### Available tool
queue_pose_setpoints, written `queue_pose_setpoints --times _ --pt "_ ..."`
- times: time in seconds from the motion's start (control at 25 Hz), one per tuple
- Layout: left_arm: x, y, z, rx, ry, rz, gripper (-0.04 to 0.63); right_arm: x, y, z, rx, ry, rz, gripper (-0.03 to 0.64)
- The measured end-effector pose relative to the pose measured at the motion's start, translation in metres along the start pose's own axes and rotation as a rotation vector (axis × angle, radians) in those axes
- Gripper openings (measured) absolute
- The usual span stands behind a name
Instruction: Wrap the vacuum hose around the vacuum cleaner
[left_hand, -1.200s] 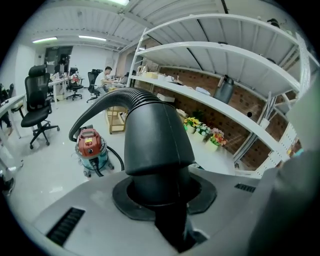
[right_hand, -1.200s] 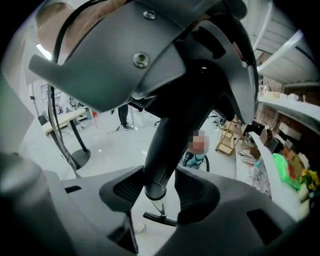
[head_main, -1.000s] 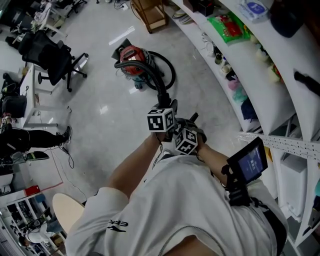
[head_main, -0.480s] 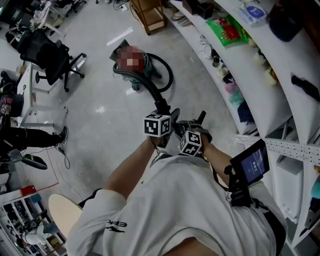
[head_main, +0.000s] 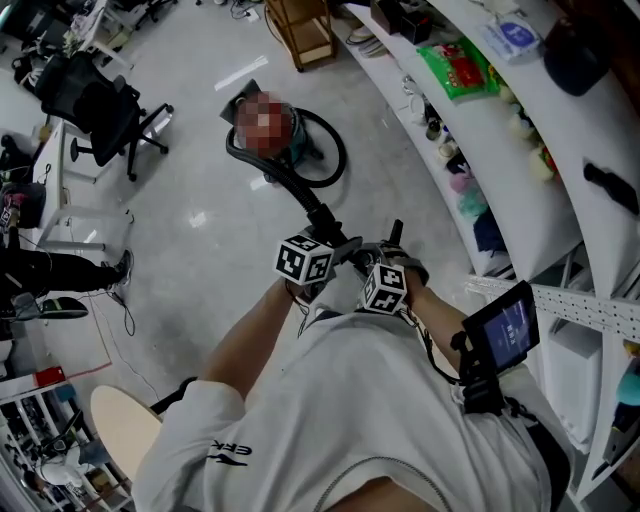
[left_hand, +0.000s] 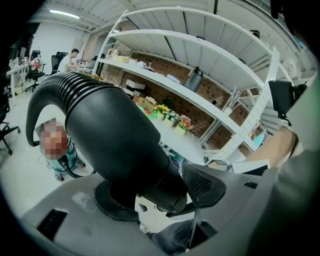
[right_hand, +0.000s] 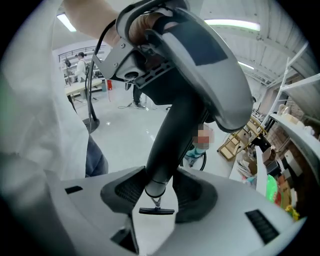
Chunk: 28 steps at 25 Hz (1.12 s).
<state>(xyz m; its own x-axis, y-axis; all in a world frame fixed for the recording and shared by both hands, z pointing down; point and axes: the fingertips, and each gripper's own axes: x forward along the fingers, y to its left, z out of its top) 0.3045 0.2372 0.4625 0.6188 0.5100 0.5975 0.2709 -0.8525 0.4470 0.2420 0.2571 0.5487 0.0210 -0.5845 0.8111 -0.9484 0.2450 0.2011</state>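
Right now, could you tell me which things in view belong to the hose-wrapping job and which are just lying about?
For the job: vacuum cleaner; hose, gripped in the right tool, and lying between the jaws of the left tool, which have just been opening.
Lying about: office chair; wooden stand; green packet on the shelf.

An open-plan office-cum-lab: black swivel chair (head_main: 100, 105), white desks (head_main: 52, 170), long white shelves (head_main: 530, 190) of sundry goods, glossy grey floor (head_main: 200, 270).
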Motion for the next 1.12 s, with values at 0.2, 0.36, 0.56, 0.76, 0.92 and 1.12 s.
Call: queue_pose_setpoints --times 0.2,0.36,0.56,0.76,0.92,1.12 --pt "-0.005 -0.001 -0.007 -0.026 0.034 -0.079 0.242 0.001 -0.009 -0.008 -0.01 0.025 0.005 0.172" --pt "-0.014 0.005 -0.014 -0.031 0.046 -0.13 0.242 0.001 -0.021 -0.022 -0.032 0.057 0.003 0.17" --pt "-0.031 0.027 -0.029 0.214 0.167 -0.037 0.242 0.007 -0.031 -0.03 -0.064 0.093 -0.002 0.169" --pt "-0.069 0.086 -0.021 0.477 0.173 0.186 0.241 0.01 -0.045 -0.042 -0.088 0.135 -0.003 0.169" --pt "-0.094 0.131 0.011 0.699 0.123 0.365 0.242 0.013 -0.056 -0.044 -0.094 0.17 -0.008 0.167" --pt "-0.094 0.162 0.032 1.001 0.188 0.415 0.242 0.019 -0.07 -0.038 -0.087 0.184 -0.02 0.166"
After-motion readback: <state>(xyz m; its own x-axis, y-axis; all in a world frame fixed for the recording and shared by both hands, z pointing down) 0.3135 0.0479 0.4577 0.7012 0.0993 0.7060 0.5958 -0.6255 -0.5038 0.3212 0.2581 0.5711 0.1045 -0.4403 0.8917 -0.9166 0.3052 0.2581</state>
